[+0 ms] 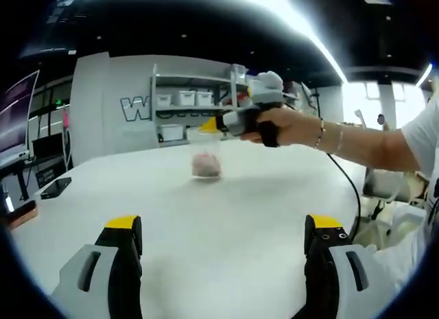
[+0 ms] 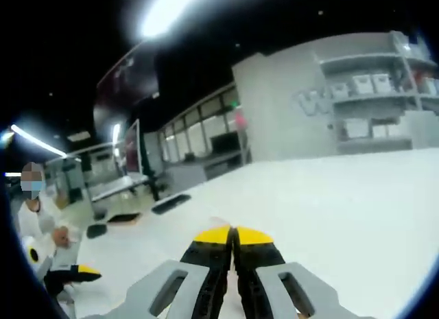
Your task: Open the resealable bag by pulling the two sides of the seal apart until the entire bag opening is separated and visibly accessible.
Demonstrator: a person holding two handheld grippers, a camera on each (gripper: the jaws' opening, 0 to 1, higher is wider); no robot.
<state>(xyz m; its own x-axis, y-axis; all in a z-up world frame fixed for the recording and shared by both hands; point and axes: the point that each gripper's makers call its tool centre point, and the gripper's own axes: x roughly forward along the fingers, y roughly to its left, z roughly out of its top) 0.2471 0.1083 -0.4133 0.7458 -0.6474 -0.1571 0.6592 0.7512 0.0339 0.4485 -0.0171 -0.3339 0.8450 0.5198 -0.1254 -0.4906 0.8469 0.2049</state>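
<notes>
The right gripper [image 1: 209, 125], jaws closed, holds the bag [image 1: 206, 162] by its top, straight ahead of the wide-open left gripper [image 1: 223, 240].

Blurred pinkish contents of the clear bag [image 1: 206, 162], unidentifiable.
</notes>
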